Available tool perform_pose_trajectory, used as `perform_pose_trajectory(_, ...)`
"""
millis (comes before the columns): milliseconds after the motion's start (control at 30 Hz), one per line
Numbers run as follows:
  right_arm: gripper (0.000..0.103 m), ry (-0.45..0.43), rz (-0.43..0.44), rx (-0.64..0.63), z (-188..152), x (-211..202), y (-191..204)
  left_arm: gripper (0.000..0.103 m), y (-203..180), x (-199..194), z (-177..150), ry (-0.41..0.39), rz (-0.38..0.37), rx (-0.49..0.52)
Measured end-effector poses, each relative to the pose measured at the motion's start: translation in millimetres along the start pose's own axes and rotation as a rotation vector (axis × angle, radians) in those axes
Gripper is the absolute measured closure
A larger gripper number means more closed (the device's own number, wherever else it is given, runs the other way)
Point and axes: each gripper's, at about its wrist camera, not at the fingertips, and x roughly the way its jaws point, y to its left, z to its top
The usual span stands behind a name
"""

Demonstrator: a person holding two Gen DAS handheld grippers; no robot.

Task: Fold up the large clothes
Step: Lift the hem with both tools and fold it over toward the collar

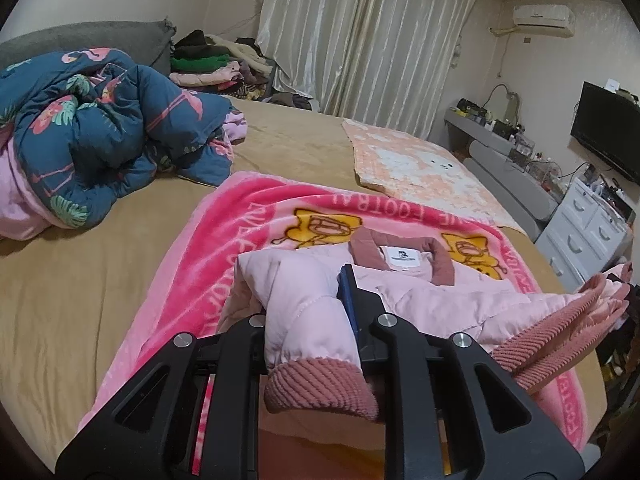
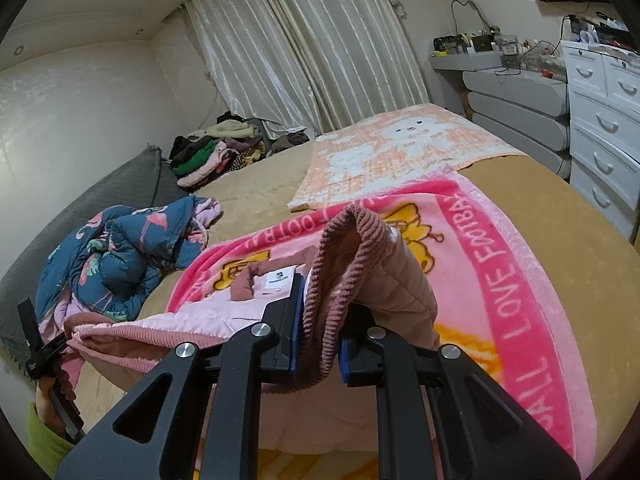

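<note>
A pale pink quilted jacket (image 1: 440, 296) with a dusty-rose ribbed collar (image 1: 402, 258) and hem lies on a bright pink cartoon blanket (image 1: 224, 240), its white neck label facing up. My left gripper (image 1: 304, 292) is shut on a jacket corner with a ribbed cuff, and the fabric hides its left finger. My right gripper (image 2: 324, 300) is shut on the ribbed hem, which stands up in a loop over the jaws. Between the two grips the jacket (image 2: 224, 324) is lifted. In the right wrist view, the left gripper (image 2: 40, 344) shows at the far left, held by a hand (image 2: 52, 400).
The tan bed (image 1: 80, 280) holds a crumpled blue flamingo quilt (image 1: 100, 128) at the left and a peach blanket (image 1: 412, 164) beyond the pink one. A clothes pile (image 1: 212, 64) sits by the curtains. White drawers (image 2: 608, 120) stand off the bed's right side.
</note>
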Motion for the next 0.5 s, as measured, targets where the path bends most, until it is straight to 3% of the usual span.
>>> perform_pose_trajectory(500,0.087,0.137,-0.054,0.036,2.1,79.8,-24.0,0.09,3.1,60.9,-8.3,0.06,0.093,0.055)
